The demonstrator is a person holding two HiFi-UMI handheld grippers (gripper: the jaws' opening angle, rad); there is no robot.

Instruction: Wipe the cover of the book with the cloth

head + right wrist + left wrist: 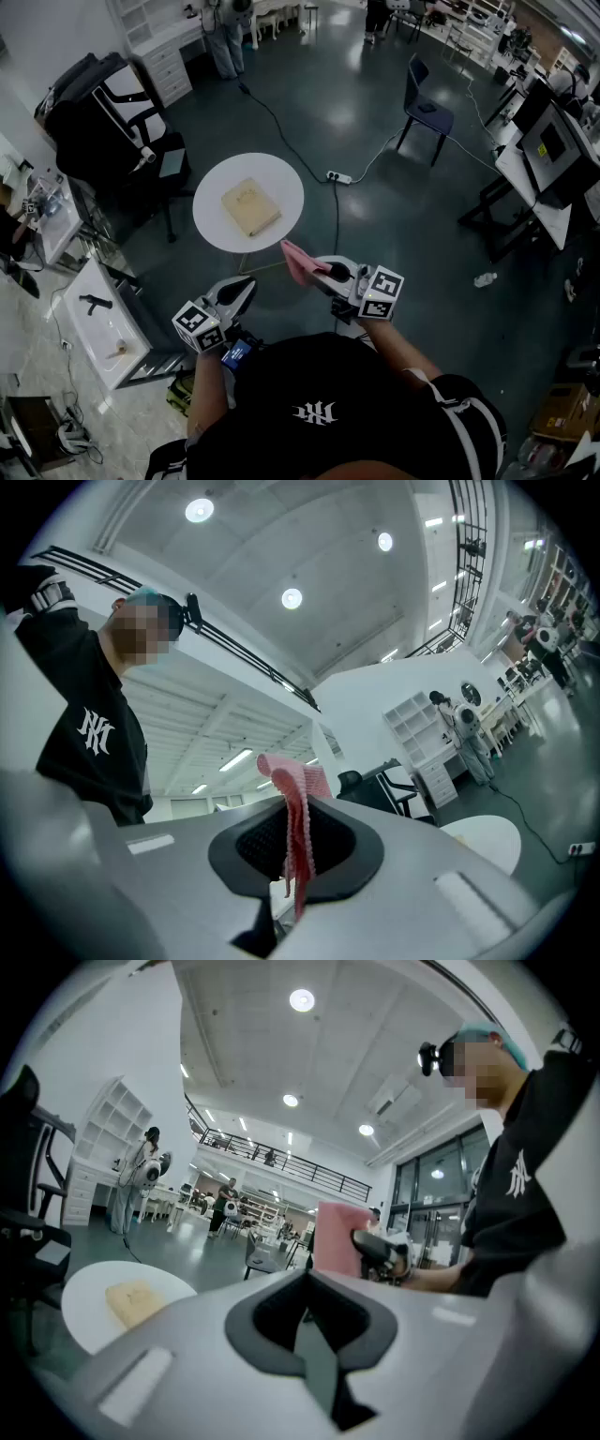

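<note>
Two steps remain, I'd say: reach forward, then wipe. Right gripper [323,271] is clamped on the cloth [298,262], left gripper [247,285] pressed together, empty; the book [250,207] lies ahead of both fingertips (untouched, on the table [283,184]).

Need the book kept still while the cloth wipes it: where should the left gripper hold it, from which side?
Probably the near-left edge of the book, approached low from the person's side by the left gripper, once its shut jaws open. It lies flat on the table, so an edge pinch leaves the cover free for the cloth in the right gripper.
</note>
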